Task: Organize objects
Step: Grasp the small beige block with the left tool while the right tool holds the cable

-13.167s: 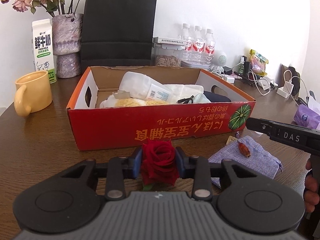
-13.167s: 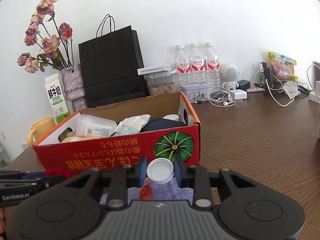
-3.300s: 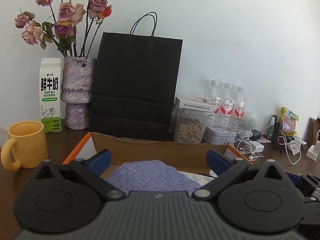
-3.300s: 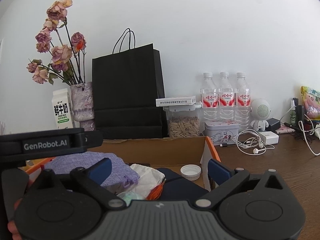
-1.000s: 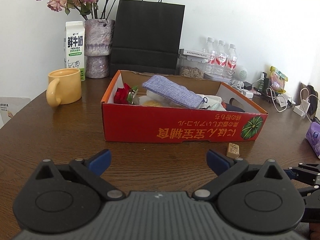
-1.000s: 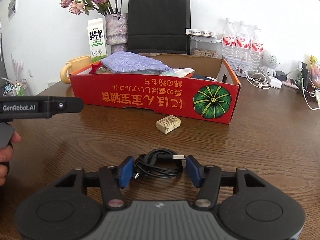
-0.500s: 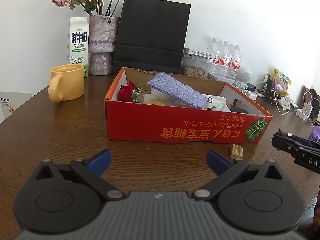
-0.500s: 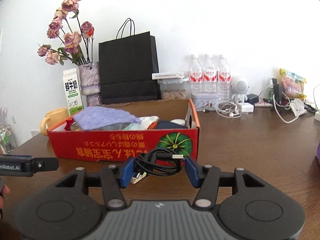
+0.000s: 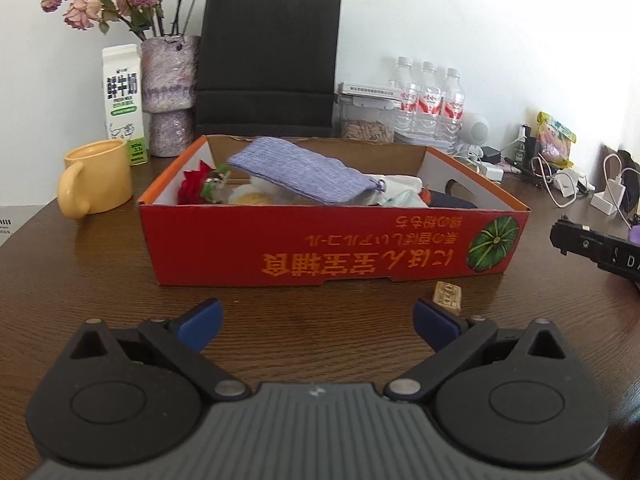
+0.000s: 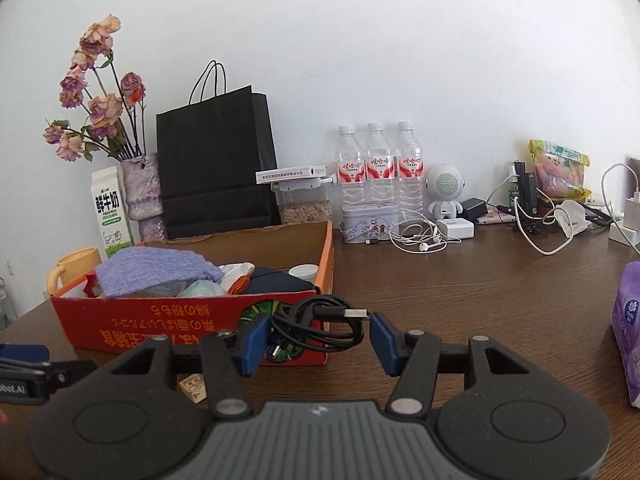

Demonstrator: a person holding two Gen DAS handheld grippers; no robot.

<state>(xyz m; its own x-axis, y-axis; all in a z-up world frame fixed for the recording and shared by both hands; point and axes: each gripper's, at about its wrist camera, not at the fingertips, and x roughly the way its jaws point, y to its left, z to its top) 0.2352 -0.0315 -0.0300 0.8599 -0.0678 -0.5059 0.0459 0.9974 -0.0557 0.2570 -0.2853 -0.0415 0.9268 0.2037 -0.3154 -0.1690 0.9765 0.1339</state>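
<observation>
Right gripper point(image 10: 316, 338): fingers clamped on a coiled black cable point(image 10: 316, 326), held clear of the bench point(image 10: 500, 320).
Left gripper point(image 9: 318, 322): fingers wide apart, nothing between them.
Left view only: small tan block point(image 9: 448, 297) on the bench just before the red box point(image 9: 320, 248).
Right view only: white cap point(image 10: 303, 271) inside the box.
Change: one second ago the cable lay low over the bench; it is now raised before the box front.

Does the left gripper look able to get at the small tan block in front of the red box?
Probably yes. The left gripper is open and empty, and the small tan block lies on bare table just ahead to its right, with nothing between.
</observation>
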